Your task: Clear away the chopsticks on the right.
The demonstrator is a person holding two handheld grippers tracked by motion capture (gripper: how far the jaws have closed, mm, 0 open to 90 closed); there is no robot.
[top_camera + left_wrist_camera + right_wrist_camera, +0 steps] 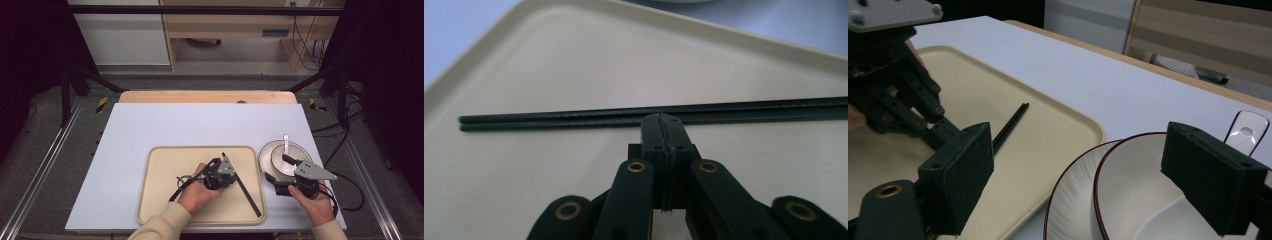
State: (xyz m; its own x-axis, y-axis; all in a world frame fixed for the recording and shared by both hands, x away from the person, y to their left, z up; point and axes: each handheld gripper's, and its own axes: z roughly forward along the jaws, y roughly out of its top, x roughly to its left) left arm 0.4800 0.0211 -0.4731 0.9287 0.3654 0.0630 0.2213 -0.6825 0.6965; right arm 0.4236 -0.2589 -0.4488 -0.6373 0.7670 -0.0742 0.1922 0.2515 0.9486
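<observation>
My left gripper (663, 120) is clenched with nothing between its jaws, tips resting right against the chopsticks (574, 118), which lie side by side across the tray (524, 60) just ahead of it; I judge I'm lining up for a pickup. My right gripper (1083, 175) is spread wide, jaws astride the near rim of the bowl (1118, 185), ready to steady it. The high view gives me the chopsticks (242, 181) running slantwise; my right gripper view catches the spoon (1246, 131) handle beyond the bowl and the plate (1068, 200) under it
</observation>
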